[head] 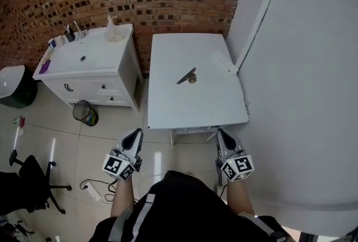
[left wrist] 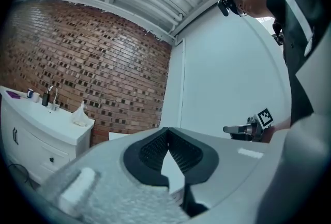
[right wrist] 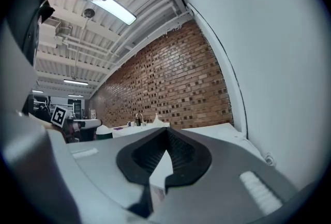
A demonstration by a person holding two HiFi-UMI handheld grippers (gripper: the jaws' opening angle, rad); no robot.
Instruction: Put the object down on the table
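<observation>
A small dark object with a round metal part [head: 187,76] lies near the middle of the white table [head: 168,107]. Both grippers hang below the table's near edge, over the floor and close to my body. My left gripper [head: 136,134] has its jaws closed tip to tip with nothing between them, as the left gripper view [left wrist: 166,130] shows too. My right gripper [head: 223,134] is likewise shut and empty [right wrist: 166,131]. Each gripper appears in the other's view: the right gripper [left wrist: 248,129] and the left gripper [right wrist: 77,123].
A white power strip [head: 224,62] lies at the table's right edge, by the white wall [head: 302,95]. Left of the table stand a white sink cabinet [head: 106,76] and a wire wastebasket [head: 85,113]. A black office chair [head: 31,182] and a floor power strip [head: 91,191] are at lower left.
</observation>
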